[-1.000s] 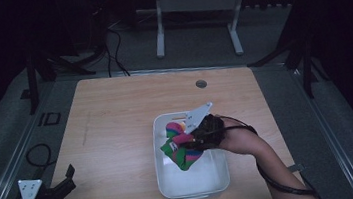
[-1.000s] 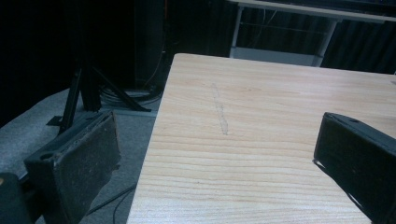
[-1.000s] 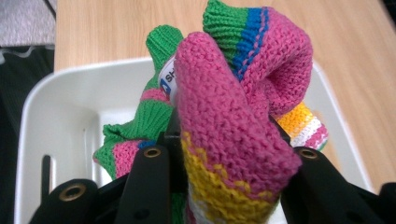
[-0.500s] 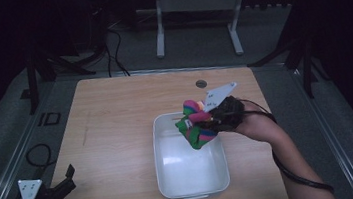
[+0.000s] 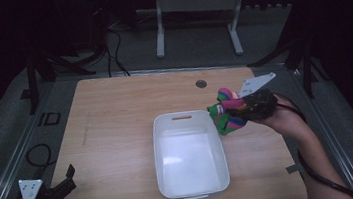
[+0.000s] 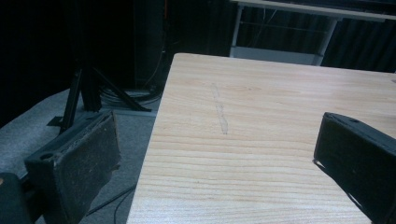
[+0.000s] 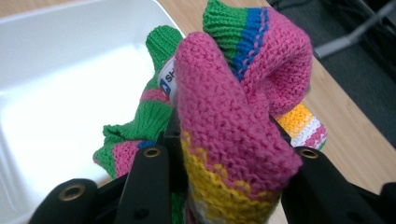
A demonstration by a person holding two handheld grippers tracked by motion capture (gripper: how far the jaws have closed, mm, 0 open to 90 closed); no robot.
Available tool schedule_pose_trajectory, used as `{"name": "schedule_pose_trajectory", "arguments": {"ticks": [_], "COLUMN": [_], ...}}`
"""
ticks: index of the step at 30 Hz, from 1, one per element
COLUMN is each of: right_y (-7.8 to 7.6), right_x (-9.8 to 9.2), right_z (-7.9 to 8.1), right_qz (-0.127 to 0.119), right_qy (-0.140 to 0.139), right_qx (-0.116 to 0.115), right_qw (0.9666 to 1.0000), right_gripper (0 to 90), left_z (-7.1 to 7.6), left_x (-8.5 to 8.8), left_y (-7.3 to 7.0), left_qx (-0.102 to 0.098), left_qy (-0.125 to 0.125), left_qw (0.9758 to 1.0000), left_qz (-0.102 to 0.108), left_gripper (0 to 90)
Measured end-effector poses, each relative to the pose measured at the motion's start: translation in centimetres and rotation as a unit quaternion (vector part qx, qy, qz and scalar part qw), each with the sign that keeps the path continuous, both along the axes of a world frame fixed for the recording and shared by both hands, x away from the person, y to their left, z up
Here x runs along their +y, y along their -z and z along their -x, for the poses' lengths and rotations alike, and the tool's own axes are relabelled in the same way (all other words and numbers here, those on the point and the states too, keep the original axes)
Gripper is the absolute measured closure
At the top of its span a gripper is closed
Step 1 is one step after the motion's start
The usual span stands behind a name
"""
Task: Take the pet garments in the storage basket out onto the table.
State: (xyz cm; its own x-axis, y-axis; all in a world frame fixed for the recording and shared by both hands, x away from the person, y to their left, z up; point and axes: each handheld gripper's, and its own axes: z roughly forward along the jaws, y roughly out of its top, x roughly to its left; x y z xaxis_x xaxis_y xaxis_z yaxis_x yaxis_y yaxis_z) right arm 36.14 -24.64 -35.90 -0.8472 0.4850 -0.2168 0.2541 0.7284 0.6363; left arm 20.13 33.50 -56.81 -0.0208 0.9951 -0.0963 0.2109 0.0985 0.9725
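The right gripper [image 5: 238,108] has its jaws clamped on a bundle of knitted cloth [image 5: 227,115], striped in pink, green, yellow, blue and white, and holds it in the air just past the right rim of the white bin [image 5: 193,190], over the bare wood of the desk [image 5: 112,127]. In the right gripper view the knitted cloth [image 7: 233,116] bulges up between the two black jaws, a pink fold on top with a green ribbed cuff and a blue stripe behind it, and a small white label with blue print peeks out between the folds; the bin's white floor [image 7: 60,84] lies to the left and below. The bin stands at the middle of the desk with its long side running away from the person. The left gripper [image 5: 56,188] rests low at the near left corner of the desk, well apart from the bin, and in the left gripper view its jaws stand wide apart with nothing between them, just wood grain bearing a faint scuff mark [image 6: 219,109]
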Motion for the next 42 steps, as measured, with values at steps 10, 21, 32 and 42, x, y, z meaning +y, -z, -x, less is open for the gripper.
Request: {"name": "schedule_pose_trajectory", "arguments": {"ticks": [10,21,32,42], "right_y": [2.4,7.7,13.5,17.5], "right_x": [-4.8,-6.1,-5.9,-4.6], "right_z": [-0.7,-2.0,-3.1,-3.7], "right_qz": [-0.002,-0.030,-0.034,-0.014], "right_qy": [0.071,0.120,0.181,0.192], "right_qx": [0.010,0.039,0.066,0.093], "right_qw": [0.9974,0.9916,0.9807,0.9769], "right_gripper": [63.8,63.4,62.8,60.3], "left_z": [0.0,0.0,0.1,0.0], "left_x": [-0.1,-0.1,-0.1,-0.1], "left_y": [0.0,0.0,0.0,0.0], "left_qx": [-0.001,-0.003,-0.003,-0.002], "left_qy": [0.002,0.004,0.005,0.006], "left_qw": [1.0000,1.0000,1.0000,1.0000], "left_qz": [-0.006,-0.005,-0.004,-0.004], "left_gripper": [0.9,1.0,0.9,0.9]}}
